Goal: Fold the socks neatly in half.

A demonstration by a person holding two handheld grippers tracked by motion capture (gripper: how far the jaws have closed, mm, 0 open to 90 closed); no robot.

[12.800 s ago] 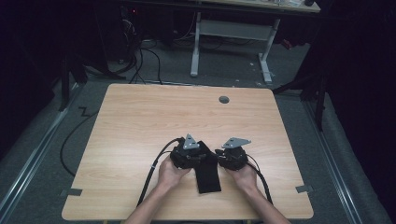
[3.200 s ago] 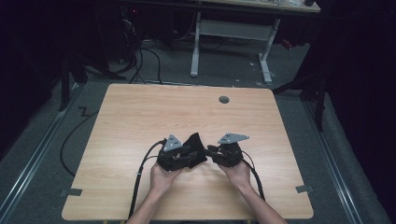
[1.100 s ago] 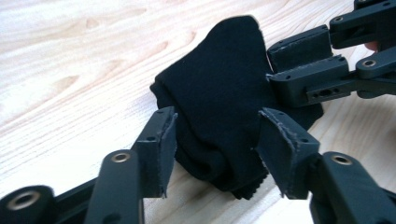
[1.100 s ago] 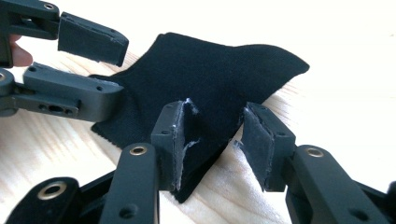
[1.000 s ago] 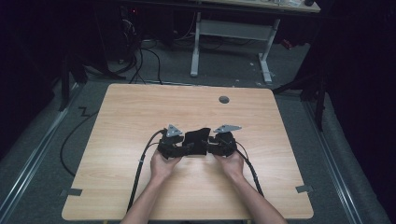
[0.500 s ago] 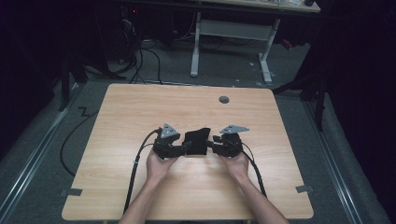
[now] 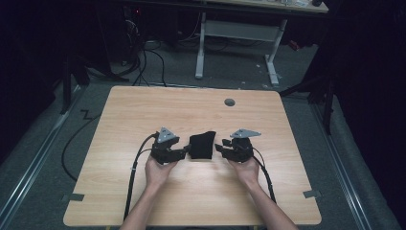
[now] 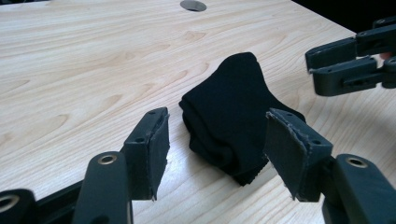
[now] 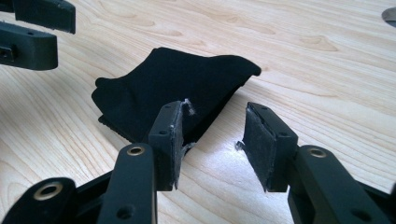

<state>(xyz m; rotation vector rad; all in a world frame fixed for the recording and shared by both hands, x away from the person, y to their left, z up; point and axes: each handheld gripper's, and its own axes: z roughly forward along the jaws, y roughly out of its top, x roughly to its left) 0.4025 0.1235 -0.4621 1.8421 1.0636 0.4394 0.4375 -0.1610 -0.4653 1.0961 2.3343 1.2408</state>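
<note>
Table [image 7: 143,120] of pale wood grain is seen from above, with a round grommet hole [image 7: 230,102] set near its far edge. Near the table's middle, a folded black cloth [image 7: 201,146] is laid flat on the wood, stacked in several layers, between the two claws and gripped by neither.

To the cloth's left, the left claw [image 7: 182,153] is held low over the table in the person's left hand [image 7: 158,170]. Its jaws are parted wide; in the left gripper view the cloth [image 8: 233,130] is seen just beyond the left claw [image 8: 219,149], with no pad pressed on it. Those jaws have just been opened a little further, with nothing clamped between them.

To the cloth's right, the right claw [image 7: 219,148] is held in the right hand [image 7: 246,170], likewise spread. In the right gripper view bare wood is seen between the pads of the right claw [image 9: 212,140], and the cloth's [image 9: 177,93] near corner is hidden behind one pad, so contact there cannot be told.
</note>
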